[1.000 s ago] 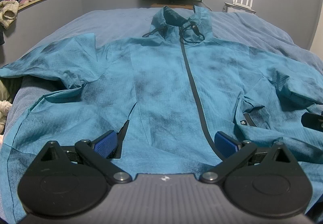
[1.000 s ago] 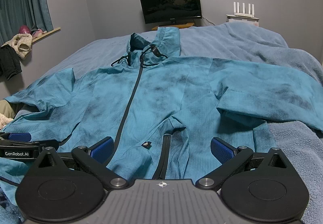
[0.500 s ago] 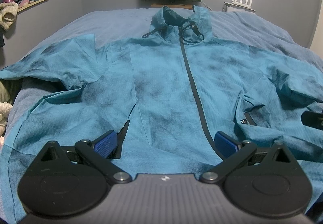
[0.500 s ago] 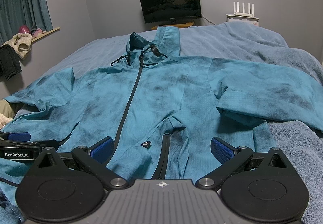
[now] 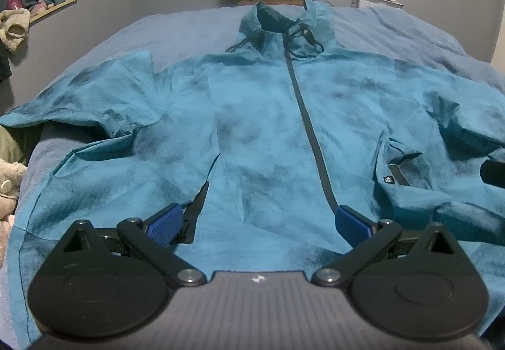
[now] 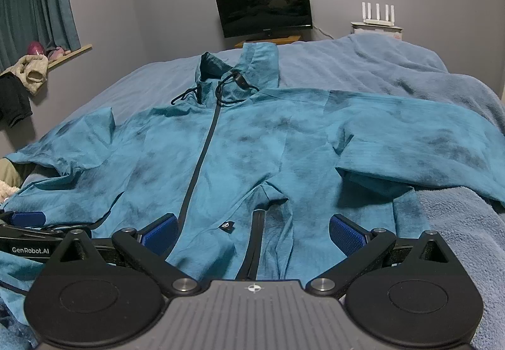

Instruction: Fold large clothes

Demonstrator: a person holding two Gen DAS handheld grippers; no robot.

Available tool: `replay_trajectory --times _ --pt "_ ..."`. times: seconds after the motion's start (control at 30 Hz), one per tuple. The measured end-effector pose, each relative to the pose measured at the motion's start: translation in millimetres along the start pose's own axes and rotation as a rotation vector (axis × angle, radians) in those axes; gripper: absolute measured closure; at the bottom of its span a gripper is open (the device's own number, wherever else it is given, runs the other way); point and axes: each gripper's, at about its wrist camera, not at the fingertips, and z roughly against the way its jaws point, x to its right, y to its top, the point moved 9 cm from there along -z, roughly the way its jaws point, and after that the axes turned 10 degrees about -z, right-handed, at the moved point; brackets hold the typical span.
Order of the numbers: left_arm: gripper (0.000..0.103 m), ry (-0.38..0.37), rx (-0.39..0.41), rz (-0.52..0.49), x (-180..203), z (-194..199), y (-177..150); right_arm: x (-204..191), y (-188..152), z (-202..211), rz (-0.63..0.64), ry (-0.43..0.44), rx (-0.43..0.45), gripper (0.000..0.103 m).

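Observation:
A large teal zip jacket [image 5: 258,116] lies front up and spread flat on the bed, hood toward the far wall, sleeves out to both sides. It also shows in the right wrist view [image 6: 252,154]. My left gripper [image 5: 257,219] is open and empty over the hem, left of the black zip [image 5: 311,135]. My right gripper [image 6: 252,231] is open and empty over the hem at the right pocket zip [image 6: 257,233]. The left gripper's side shows at the left edge of the right wrist view [image 6: 28,242].
A blue blanket [image 6: 394,72] covers the bed and bunches at the right. A dark monitor [image 6: 263,6] and a white router [image 6: 377,15] stand at the far wall. Clothes hang off a window ledge [image 6: 28,72] at left. A soft toy [image 5: 8,182] lies beside the bed.
Both grippers stay open and nearly still. The left wrist view has shifted very slightly; the jacket has not moved.

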Motion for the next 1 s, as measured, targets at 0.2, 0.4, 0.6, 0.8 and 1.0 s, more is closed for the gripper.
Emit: replay_trajectory --times 0.2,0.4,0.6,0.8,1.0 --pt "0.0 -0.036 -0.029 0.013 1 -5 -2 0 0 -1 -0.001 0.0 0.0 0.0" --pt "0.0 -0.027 -0.024 -0.001 2 -2 1 -1 0 -2 -0.002 0.0 0.0 0.0" --pt "0.0 0.054 0.053 -0.043 -11 10 26 0 2 -2 -0.001 0.0 -0.002 0.0" --pt "0.0 0.075 0.146 -0.056 -25 21 52 1 -2 -7 0.0 -0.003 -0.005 0.0" --pt "0.0 0.071 0.141 -0.065 -26 14 54 -4 -3 -8 0.004 -0.012 -0.015 0.0"
